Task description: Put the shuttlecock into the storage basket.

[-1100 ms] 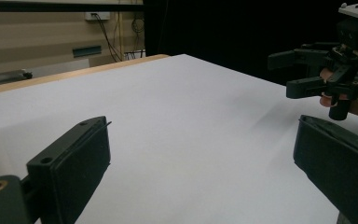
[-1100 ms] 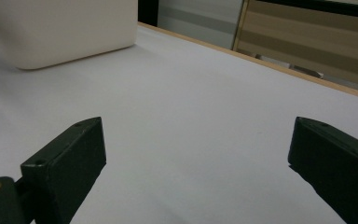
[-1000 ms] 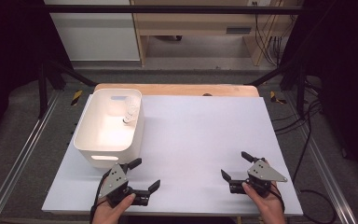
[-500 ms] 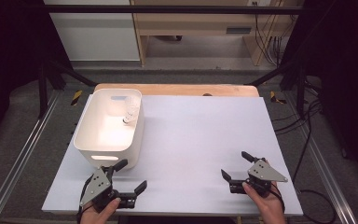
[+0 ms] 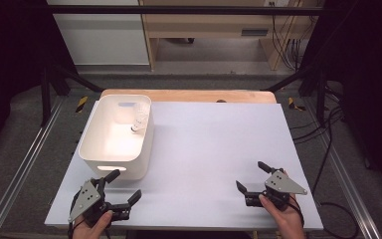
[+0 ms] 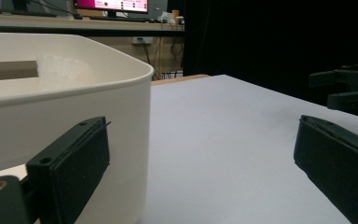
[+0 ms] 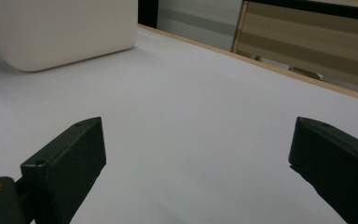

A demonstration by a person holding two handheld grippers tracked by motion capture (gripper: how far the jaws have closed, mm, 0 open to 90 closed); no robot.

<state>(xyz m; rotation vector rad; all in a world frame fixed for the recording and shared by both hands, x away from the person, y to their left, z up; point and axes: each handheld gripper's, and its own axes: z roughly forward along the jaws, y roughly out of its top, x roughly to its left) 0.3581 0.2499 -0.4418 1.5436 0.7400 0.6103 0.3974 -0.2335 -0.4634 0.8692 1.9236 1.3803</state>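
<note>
Two hand-held grippers with jaws spread, grasping nothing.
Left gripper (image 5: pixel 122 188) sits just beside the white plastic rectangular tub (image 5: pixel 93 155); a careless advance risks shoving it; right gripper (image 5: pixel 252 180) rests well apart.

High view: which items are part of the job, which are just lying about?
In the job:
- white bin, nearest the left gripper
- small clear item inside the bin, too small to identify
- right gripper, open, empty

Lying about:
- wooden board under the white sheet
- yellow clamps at the table corners

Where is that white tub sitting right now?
In the high view, the white tub sits at the table's far left, just beyond the open left gripper.
</note>
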